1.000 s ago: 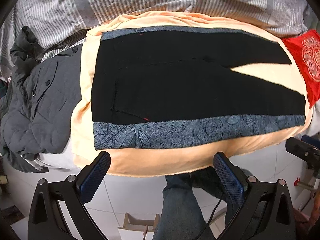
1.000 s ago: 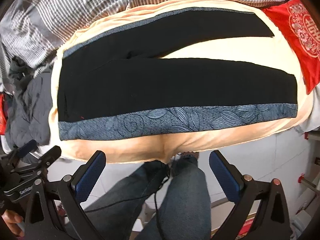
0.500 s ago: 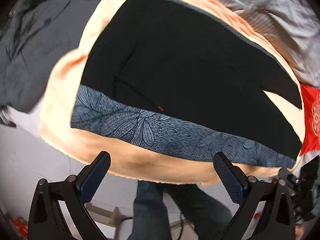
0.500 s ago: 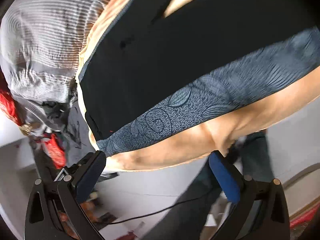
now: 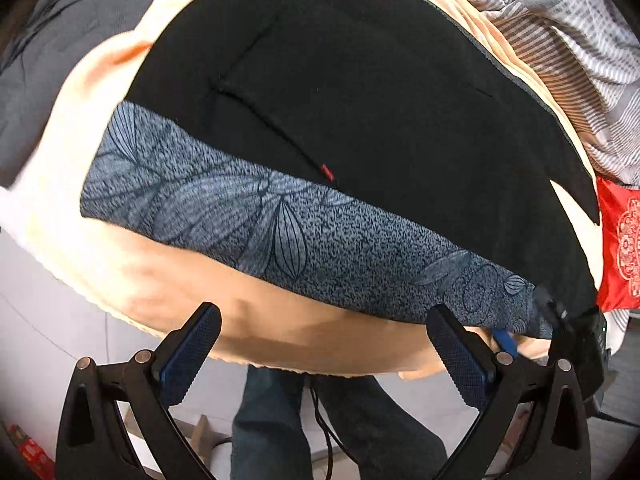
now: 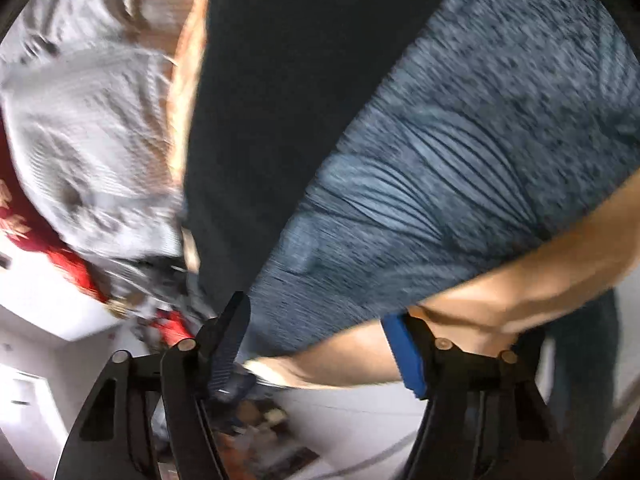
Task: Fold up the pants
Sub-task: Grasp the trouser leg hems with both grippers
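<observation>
The pants (image 5: 360,112) lie flat on the peach blanket (image 5: 280,332), long axis crosswise. Right gripper (image 6: 320,344) – nearer, jaws just narrowing around the hem corner, not yet clamped; left gripper (image 5: 324,348) spread wide, empty.

black pants (image 5: 360,120), blue-grey patterned side band, flat

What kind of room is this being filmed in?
Most likely a bedroom: black pants lie spread on a peach blanket over striped grey bedding, with a red embroidered cushion beside them.
</observation>
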The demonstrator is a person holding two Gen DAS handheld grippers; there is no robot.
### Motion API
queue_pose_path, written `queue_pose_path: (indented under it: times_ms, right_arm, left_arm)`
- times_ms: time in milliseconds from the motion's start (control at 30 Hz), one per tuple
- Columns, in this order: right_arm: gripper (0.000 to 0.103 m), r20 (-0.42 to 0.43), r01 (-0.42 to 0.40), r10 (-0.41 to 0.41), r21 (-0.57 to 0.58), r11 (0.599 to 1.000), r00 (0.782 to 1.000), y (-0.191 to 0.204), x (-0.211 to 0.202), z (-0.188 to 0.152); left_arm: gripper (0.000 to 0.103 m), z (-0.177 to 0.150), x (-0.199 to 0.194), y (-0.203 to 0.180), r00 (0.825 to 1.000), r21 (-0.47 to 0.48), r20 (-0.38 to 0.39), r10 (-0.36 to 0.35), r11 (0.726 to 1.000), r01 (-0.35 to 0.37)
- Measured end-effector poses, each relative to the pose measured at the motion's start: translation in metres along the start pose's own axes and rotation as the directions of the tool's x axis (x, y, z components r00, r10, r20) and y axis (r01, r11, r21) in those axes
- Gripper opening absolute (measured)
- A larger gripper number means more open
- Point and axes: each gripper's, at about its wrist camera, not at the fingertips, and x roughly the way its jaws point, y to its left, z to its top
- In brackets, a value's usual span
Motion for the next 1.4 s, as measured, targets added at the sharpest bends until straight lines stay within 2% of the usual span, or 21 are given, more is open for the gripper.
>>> queue_pose_path:
  times_ms: [100,167,233,333,467,667,767,833,933,1000,1100,1133,1167,1267,1300,1400]
  right_arm:
    - [0.07,0.012,-0.064,0.064,0.004,0.998,0.998,0.009,0.005,0.008]
    - [0.061,-0.005,-0.088,0.088,0.034,0.996,0.996,0.013,0.013,0.014]
    - [0.03,-0.027,-0.119,0.121,0.06,0.991,0.992,0.018,0.015,0.016]
    - [0.008,-0.054,-0.195,0.199,0.071,0.978,0.979,0.034,0.009,0.018]
    - [0.008,-0.07,-0.248,0.25,0.036,0.968,0.966,0.058,-0.004,0.017]
    - [0.008,-0.093,-0.248,0.249,0.026,0.968,0.964,0.075,-0.008,0.024]
    - [0.008,-0.089,-0.255,0.259,0.045,0.966,0.962,0.073,-0.009,0.023]
    - [0.008,-0.084,-0.266,0.269,0.051,0.963,0.959,0.071,-0.014,0.02]
    - [0.008,-0.084,-0.286,0.29,0.058,0.956,0.953,0.074,-0.019,0.02]
    - [0.008,-0.089,-0.287,0.291,0.055,0.956,0.953,0.074,-0.02,0.019]
    - [0.008,-0.098,-0.278,0.282,0.049,0.959,0.954,0.074,-0.021,0.02]
    - [0.008,-0.096,-0.276,0.279,0.05,0.96,0.955,0.074,-0.022,0.02]
    - [0.008,-0.095,-0.274,0.278,0.053,0.96,0.956,0.074,-0.023,0.021]
    - [0.008,-0.11,-0.255,0.258,0.047,0.966,0.96,0.073,-0.023,0.021]
    - [0.008,-0.113,-0.253,0.257,0.049,0.966,0.96,0.072,-0.022,0.02]
    - [0.008,-0.113,-0.256,0.262,0.06,0.965,0.959,0.068,-0.021,0.02]
  left_arm:
    - [0.103,0.001,0.004,0.001,1.0,-0.017,-0.009,-0.027,0.999,0.027]
    - [0.103,0.001,0.005,0.0,0.999,-0.035,-0.006,-0.05,0.998,0.05]
    - [0.103,0.0,0.006,0.002,0.997,-0.063,-0.004,-0.078,0.995,0.078]
    - [0.103,-0.004,0.008,0.007,0.991,-0.103,-0.007,-0.132,0.986,0.131]
    - [0.103,0.0,0.013,0.01,0.979,-0.156,0.01,-0.205,0.967,0.204]
    - [0.103,0.014,0.015,0.02,0.967,-0.212,0.037,-0.253,0.943,0.255]
    - [0.103,-0.001,0.014,0.03,0.946,-0.282,0.028,-0.324,0.905,0.318]
    - [0.103,-0.009,0.015,0.036,0.94,-0.315,0.033,-0.34,0.889,0.333]
    - [0.103,0.0,0.018,0.045,0.928,-0.345,0.066,-0.366,0.864,0.366]
    - [0.103,0.011,0.017,0.045,0.921,-0.337,0.091,-0.38,0.858,0.387]
    - [0.103,0.019,0.003,0.045,0.917,-0.295,0.118,-0.381,0.868,0.399]
    - [0.103,0.015,-0.005,0.048,0.902,-0.297,0.135,-0.41,0.852,0.431]
    - [0.103,0.011,-0.009,0.052,0.897,-0.294,0.141,-0.419,0.847,0.442]
    - [0.103,0.002,-0.01,0.063,0.917,-0.289,0.127,-0.379,0.87,0.4]
    - [0.103,0.004,-0.006,0.066,0.92,-0.305,0.125,-0.371,0.868,0.391]
    - [0.103,0.016,0.007,0.08,0.915,-0.366,0.148,-0.376,0.838,0.404]
